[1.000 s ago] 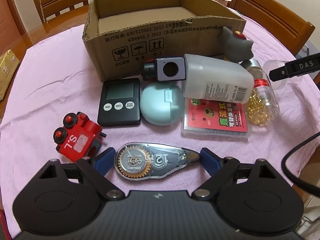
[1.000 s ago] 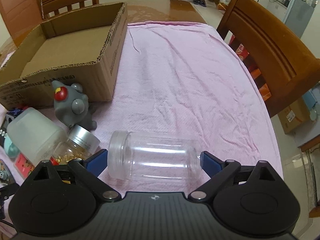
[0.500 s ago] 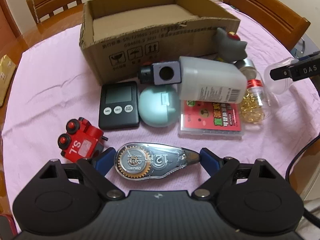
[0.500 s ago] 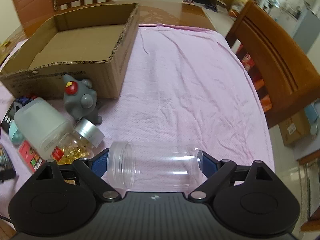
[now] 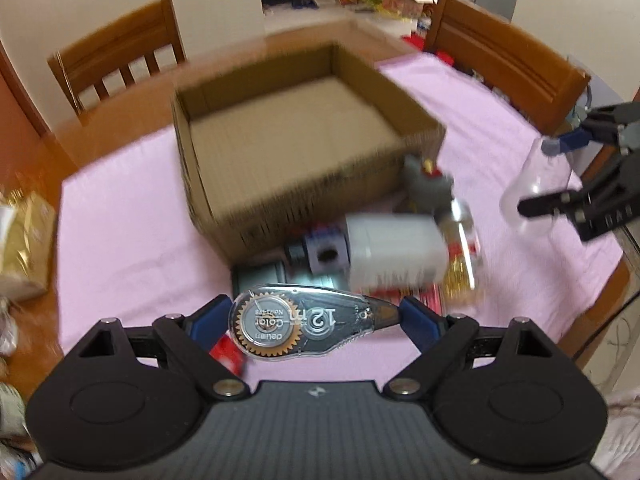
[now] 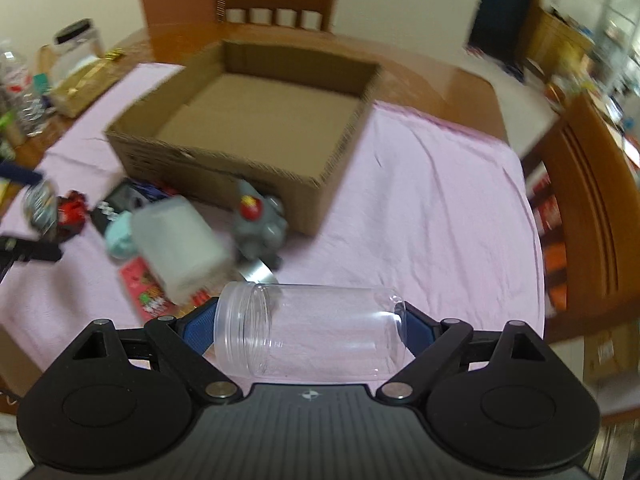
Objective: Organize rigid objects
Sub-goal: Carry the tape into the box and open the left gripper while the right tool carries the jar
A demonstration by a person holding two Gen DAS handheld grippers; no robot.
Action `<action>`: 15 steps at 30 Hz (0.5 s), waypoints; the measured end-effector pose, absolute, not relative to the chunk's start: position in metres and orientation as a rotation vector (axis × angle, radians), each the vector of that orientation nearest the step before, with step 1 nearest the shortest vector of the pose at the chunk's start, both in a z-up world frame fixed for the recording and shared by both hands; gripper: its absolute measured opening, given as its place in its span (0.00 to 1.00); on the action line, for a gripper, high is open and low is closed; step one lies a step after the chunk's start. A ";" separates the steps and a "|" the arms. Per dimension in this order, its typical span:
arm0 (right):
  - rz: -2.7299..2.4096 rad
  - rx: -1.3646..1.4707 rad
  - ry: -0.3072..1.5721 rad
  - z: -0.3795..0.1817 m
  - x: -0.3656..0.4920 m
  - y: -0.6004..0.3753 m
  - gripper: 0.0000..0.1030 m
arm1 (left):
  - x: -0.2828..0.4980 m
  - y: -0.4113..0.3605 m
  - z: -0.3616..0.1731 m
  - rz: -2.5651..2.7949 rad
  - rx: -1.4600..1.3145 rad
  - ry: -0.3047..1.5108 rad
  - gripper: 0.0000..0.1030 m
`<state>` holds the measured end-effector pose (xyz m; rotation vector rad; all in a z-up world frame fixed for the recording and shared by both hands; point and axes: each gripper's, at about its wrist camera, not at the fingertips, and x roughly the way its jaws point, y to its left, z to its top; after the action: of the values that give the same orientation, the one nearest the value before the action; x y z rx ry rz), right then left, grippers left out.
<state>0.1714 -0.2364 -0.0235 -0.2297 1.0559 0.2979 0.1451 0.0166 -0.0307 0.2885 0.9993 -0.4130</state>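
Observation:
My left gripper (image 5: 314, 318) is shut on a clear correction-tape dispenser (image 5: 308, 322), held lengthwise above the table. My right gripper (image 6: 310, 334) is shut on an empty clear plastic jar (image 6: 312, 332), held sideways; the right gripper also shows in the left wrist view (image 5: 560, 172) with the jar (image 5: 538, 188). An open cardboard box (image 5: 296, 140) stands on the pink cloth, empty inside; it also shows in the right wrist view (image 6: 256, 120). In front of it lie a white bottle (image 5: 396, 256), a grey toy (image 6: 258, 224), a capsule jar (image 5: 464, 256) and a red toy (image 6: 70, 214).
Wooden chairs (image 5: 120, 60) stand behind and right of the table (image 6: 592, 208). A gold packet (image 5: 24, 240) and other clutter lie at the table's left edge. A mint case (image 6: 120, 236) and red card pack (image 6: 148, 288) lie among the objects.
Both grippers have lifted higher with their objects, and the views now look down into the box. The right gripper has swung left towards the box.

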 end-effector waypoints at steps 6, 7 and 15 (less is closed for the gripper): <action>0.386 -0.245 0.967 0.009 0.184 -0.225 0.91 | 0.181 0.014 -0.001 -0.388 0.298 0.912 0.87; 0.396 -0.244 0.951 0.014 0.187 -0.223 0.91 | 0.189 0.012 0.002 -0.388 0.298 0.899 0.87; 0.415 -0.218 0.863 0.039 0.221 -0.212 0.91 | 0.258 0.000 -0.002 -0.354 0.294 0.874 0.87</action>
<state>0.2207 -0.2119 0.0394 -0.2177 0.8626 0.4153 0.2577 0.0001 -0.0022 0.2943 0.8738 -0.3539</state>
